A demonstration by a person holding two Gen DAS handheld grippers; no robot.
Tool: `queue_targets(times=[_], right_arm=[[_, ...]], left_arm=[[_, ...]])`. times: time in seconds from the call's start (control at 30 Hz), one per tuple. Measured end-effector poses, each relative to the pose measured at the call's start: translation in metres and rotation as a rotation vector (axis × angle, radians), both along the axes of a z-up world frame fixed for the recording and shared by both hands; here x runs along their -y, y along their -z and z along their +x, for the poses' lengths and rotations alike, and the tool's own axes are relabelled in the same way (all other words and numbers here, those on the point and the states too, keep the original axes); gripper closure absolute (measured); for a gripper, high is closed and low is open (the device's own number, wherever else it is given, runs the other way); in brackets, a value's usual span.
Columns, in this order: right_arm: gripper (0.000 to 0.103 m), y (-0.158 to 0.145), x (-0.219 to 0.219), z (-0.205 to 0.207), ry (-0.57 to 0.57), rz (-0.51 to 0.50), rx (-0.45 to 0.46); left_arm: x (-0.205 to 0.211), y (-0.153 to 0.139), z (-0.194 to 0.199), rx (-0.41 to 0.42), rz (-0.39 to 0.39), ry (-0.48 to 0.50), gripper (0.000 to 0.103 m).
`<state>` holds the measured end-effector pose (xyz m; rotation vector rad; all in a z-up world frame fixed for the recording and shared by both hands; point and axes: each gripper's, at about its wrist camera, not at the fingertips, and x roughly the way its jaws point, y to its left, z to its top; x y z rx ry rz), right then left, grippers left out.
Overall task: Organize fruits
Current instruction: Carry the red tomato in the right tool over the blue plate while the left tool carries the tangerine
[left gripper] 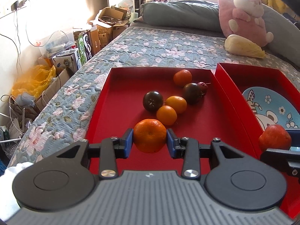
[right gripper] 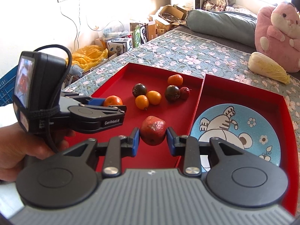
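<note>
My left gripper [left gripper: 150, 141] is shut on a large orange mandarin [left gripper: 149, 135] held above the left red tray [left gripper: 120, 86]. My right gripper [right gripper: 152, 137] is shut on a wrinkled red fruit [right gripper: 153, 130], near the wall between the two trays. In the left tray lie two small oranges [left gripper: 166, 115], another mandarin [left gripper: 182, 77], two dark round fruits [left gripper: 152, 101] and a small dark red fruit [left gripper: 203, 88]. The right red tray [right gripper: 243, 95] holds a blue cartoon plate [right gripper: 262, 129]. The left gripper also shows in the right wrist view [right gripper: 112, 105].
The trays sit on a floral quilted bed [left gripper: 150, 45]. A napa cabbage [left gripper: 243, 46], a pink plush toy [left gripper: 243, 13] and a grey pillow [left gripper: 178, 13] lie behind them. Cardboard boxes [left gripper: 105, 28] and a yellow bag [left gripper: 35, 78] crowd the floor on the left.
</note>
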<state>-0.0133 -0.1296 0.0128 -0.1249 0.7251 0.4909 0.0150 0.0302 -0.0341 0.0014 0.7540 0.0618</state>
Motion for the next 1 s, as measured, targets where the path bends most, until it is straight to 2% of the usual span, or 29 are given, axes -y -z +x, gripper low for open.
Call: queue_targets(times=[1.0], right_arm=[[0.069, 0.001, 0.031, -0.025, 0.051, 0.02, 0.006]], left_arm=[[0.041, -0.012, -0.009, 0.058, -0.007, 0.109, 0.06]])
